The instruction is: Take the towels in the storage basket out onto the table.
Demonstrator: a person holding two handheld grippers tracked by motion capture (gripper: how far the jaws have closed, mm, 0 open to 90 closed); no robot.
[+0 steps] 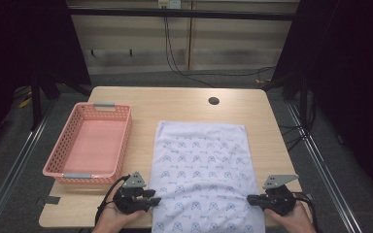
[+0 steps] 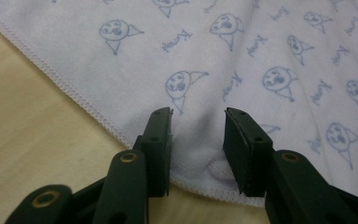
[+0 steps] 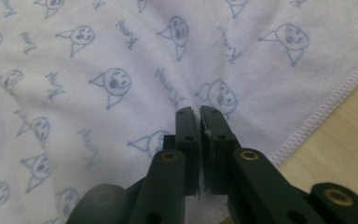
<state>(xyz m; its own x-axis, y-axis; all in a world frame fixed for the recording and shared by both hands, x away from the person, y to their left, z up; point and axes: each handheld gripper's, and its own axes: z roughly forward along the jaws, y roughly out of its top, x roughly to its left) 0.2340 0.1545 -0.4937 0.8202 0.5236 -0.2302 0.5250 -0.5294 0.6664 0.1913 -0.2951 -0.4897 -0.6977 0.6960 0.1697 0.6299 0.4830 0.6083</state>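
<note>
A white towel (image 1: 201, 165) printed with small blue faces lies flat on the wooden table (image 1: 175, 99), its near end at the front edge. My left gripper (image 1: 154, 200) sits at the towel's near left edge. In the left gripper view its jaws (image 2: 198, 114) stand apart over the stitched hem, with a low ridge of towel (image 2: 237, 56) between them and the pads not pressing on it. My right gripper (image 1: 250, 199) is at the near right edge. In the right gripper view its jaws (image 3: 195, 109) are closed together on a pinch of towel (image 3: 121, 70), and creases run toward their tips.
A pink mesh basket (image 1: 53, 165) with nothing in it stands on the left part of the table, just beyond the left gripper. A round cable hole (image 1: 213, 101) is at the back. Bare wood shows beyond the towel and along its right side.
</note>
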